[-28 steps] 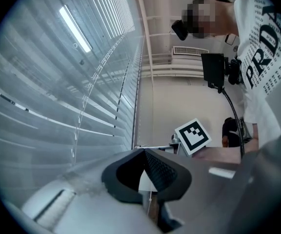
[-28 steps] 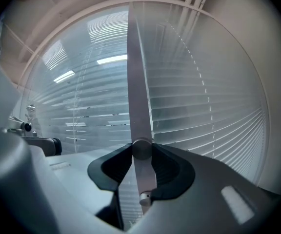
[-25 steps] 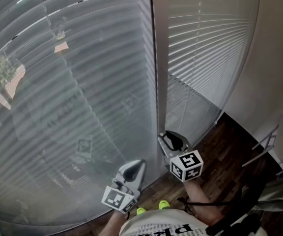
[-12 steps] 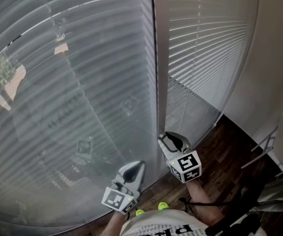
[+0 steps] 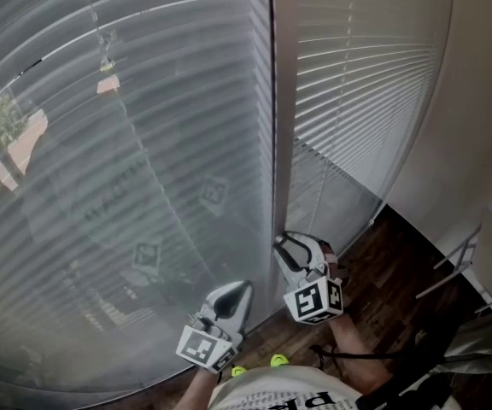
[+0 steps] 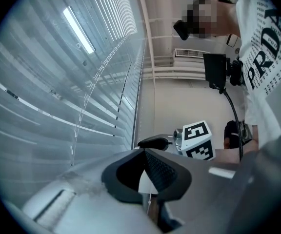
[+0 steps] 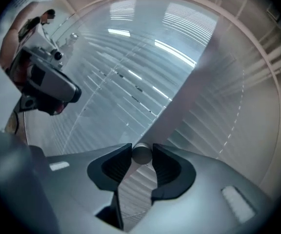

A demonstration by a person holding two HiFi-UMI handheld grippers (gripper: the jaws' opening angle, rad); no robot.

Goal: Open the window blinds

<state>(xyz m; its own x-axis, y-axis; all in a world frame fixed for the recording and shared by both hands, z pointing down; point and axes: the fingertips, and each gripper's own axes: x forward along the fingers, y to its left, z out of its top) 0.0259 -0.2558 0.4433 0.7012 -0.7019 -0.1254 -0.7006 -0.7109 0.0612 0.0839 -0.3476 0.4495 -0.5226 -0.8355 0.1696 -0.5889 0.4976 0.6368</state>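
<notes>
Right gripper [image 5: 295, 250] pinches the wand [image 7: 141, 154] by the post [image 5: 282, 143] between the two blinds [image 5: 143, 143], likely to twist the slats open. Left gripper [image 5: 229, 301] idles closed, seemingly empty, near the left blind's bottom edge.

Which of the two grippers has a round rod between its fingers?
The right gripper: its fingers grip a grey rod, while the left gripper's fingers meet.

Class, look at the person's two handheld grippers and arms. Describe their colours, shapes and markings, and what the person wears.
The left gripper and the right gripper have smooth light-grey shells that taper to jaws lined with black textured pads. Each carries a white cube printed with black square markers. The person wears a white shirt with black lettering. A black cable trails near the right forearm.
</notes>
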